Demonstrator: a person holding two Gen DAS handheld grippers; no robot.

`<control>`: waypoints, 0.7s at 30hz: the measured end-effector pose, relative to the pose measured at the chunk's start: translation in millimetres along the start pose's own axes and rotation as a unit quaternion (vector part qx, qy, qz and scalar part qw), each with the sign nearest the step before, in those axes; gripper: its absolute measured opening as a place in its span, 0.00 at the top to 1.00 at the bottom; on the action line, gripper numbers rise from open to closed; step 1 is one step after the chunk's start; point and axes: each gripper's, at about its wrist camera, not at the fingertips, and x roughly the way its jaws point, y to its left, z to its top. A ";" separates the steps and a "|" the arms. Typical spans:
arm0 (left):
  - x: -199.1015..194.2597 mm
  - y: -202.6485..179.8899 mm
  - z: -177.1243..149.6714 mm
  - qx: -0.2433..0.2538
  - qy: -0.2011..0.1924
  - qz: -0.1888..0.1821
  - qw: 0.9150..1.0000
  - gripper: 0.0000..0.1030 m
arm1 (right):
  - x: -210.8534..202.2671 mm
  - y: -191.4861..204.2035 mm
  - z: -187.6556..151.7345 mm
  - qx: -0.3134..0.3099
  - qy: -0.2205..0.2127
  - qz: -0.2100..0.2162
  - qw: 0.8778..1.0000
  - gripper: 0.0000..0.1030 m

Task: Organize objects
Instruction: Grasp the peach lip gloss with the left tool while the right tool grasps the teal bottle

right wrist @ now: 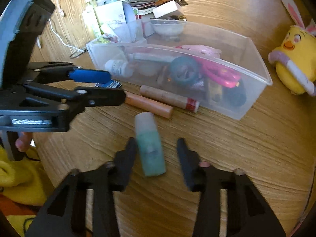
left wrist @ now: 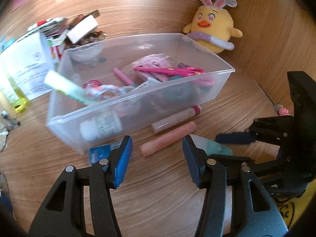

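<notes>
The right gripper (right wrist: pixel 157 152) is spread wide with nothing clamped. A teal bottle with a frosted cap (right wrist: pixel 150 146) lies on the wooden tabletop (right wrist: pixel 227 148) between its two fingers, nearer the left one; whether that finger touches it cannot be told.

The left gripper (left wrist: pixel 157 154) is also wide open and holds nothing. A peach tube (left wrist: pixel 167 139) lies on the wood just ahead of the gap between its blue pads (left wrist: pixel 123 164). A second tube with a red-and-white cap (left wrist: pixel 176 118) lies parallel to it, against the front wall of the clear plastic bin (left wrist: pixel 197 90). A blue packet (left wrist: pixel 100 151) sits beside the left pad, at the bin's near corner.

Inside the bin lie pink scissors (left wrist: pixel 173 71), a white bottle (left wrist: pixel 100 127) pressed to the front wall, a teal roll (left wrist: pixel 175 94), and a green-and-white tube (left wrist: pixel 65 87) leaning over the left rim.

Behind the bin stand a pile of boxes and papers (left wrist: pixel 59 31) and a yellow liquid bottle (left wrist: pixel 11 92). A yellow chick plush with rabbit ears (left wrist: pixel 214 27) sits off the bin's far right corner.
</notes>
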 end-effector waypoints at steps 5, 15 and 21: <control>12.8 -6.8 5.9 0.010 0.010 -0.011 1.000 0.49 | -11.6 -10.7 -14.5 0.016 -0.009 -0.005 1.000 0.78; 23.5 -16.2 -4.0 0.023 0.034 -0.024 0.999 0.60 | -18.2 -28.7 -19.5 0.054 -0.018 -0.019 0.998 0.78; 20.2 -27.6 -12.0 0.053 0.022 0.007 0.998 0.81 | -16.2 -25.6 -12.8 0.055 -0.031 -0.021 0.998 0.78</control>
